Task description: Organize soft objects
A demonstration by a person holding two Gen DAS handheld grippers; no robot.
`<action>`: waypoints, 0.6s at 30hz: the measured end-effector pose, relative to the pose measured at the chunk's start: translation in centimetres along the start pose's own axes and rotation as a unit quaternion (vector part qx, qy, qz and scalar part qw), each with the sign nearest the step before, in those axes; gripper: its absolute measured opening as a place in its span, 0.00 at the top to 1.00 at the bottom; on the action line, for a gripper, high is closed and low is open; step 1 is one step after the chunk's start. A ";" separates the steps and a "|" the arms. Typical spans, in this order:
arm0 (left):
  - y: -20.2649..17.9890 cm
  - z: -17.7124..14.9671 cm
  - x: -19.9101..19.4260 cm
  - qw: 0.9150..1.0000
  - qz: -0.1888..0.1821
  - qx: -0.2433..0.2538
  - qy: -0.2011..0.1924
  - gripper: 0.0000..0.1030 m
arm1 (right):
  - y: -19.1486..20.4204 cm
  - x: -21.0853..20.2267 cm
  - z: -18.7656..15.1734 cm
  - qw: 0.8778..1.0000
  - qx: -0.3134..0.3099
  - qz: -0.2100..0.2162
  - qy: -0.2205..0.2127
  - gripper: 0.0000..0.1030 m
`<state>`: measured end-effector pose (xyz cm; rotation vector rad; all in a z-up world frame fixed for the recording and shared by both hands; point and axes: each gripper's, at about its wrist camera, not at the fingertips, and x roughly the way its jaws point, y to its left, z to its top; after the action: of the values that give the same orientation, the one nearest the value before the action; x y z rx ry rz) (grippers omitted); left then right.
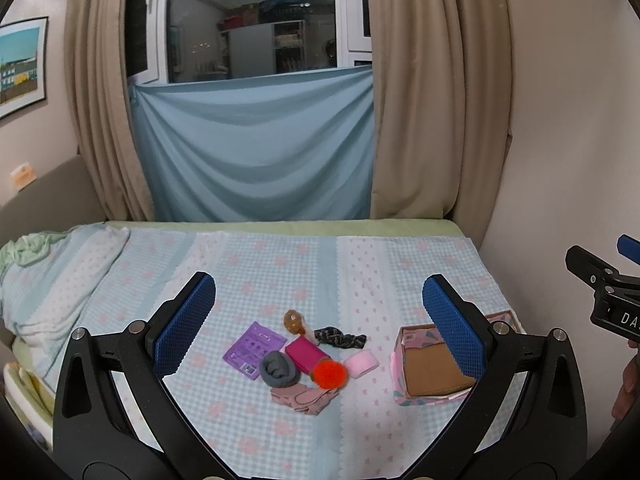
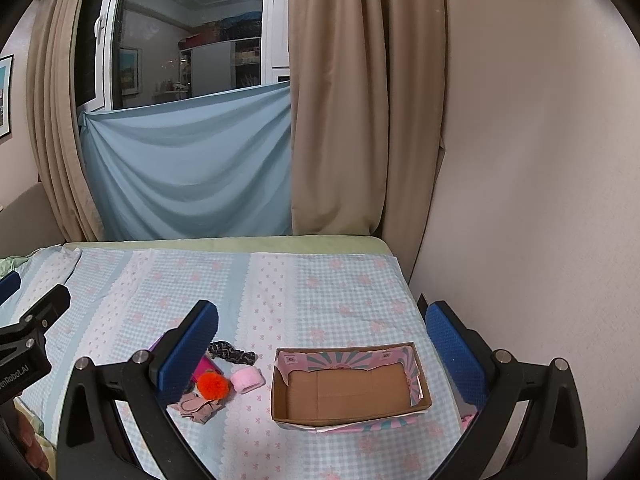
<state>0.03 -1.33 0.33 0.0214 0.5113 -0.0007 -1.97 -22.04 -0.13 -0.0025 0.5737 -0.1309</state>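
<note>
My left tool [image 1: 316,320] gaped wide, holding nothing | soft pile with orange pompom [image 1: 330,374] lay on bed [image 1: 280,264] just ahead between its fingers | my right tool [image 2: 322,344] gaped, empty | box [image 2: 348,390] ahead between its fingers

A bed [image 1: 280,272] covered in a pale blue checked sheet with pink flowers fills the lower frame, seen past the left gripper [image 1: 316,320], whose blue-padded jaws stand wide apart and hold nothing; between them lies a loose cluster of small things: a purple packet [image 1: 252,348], a grey rolled cloth [image 1: 278,369], a magenta pad [image 1: 306,354], an orange pom-pom [image 1: 330,374] touching it, a pink roll [image 1: 362,364], a dark braided band [image 1: 340,338], an amber ball [image 1: 294,320] and a mauve cloth [image 1: 304,398]; to the right, partly behind the right-hand pad, sits an open cardboard box [image 1: 428,376]; the right gripper [image 1: 608,280] juts in at the frame's right edge.
</note>
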 end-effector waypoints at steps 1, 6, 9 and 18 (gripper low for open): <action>0.0 0.0 0.0 1.000 0.000 0.000 0.000 0.00 | 0.0 0.0 0.0 1.000 0.000 0.000 0.000 0.00; -0.1 -0.1 0.0 1.000 0.003 0.000 0.000 0.00 | 0.0 0.1 0.0 1.000 0.000 0.001 0.000 0.00; 0.1 -0.1 -0.1 1.000 0.003 -0.001 -0.001 0.00 | -0.1 0.1 -0.1 1.000 0.000 0.002 0.000 0.00; 0.3 -0.2 -0.3 1.000 0.003 -0.001 -0.001 0.00 | 0.0 0.1 -0.1 1.000 0.002 0.004 0.002 0.00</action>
<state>-0.34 -0.99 0.30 0.0203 0.5084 0.0063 -1.94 -22.02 -0.29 0.0048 0.5769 -0.1235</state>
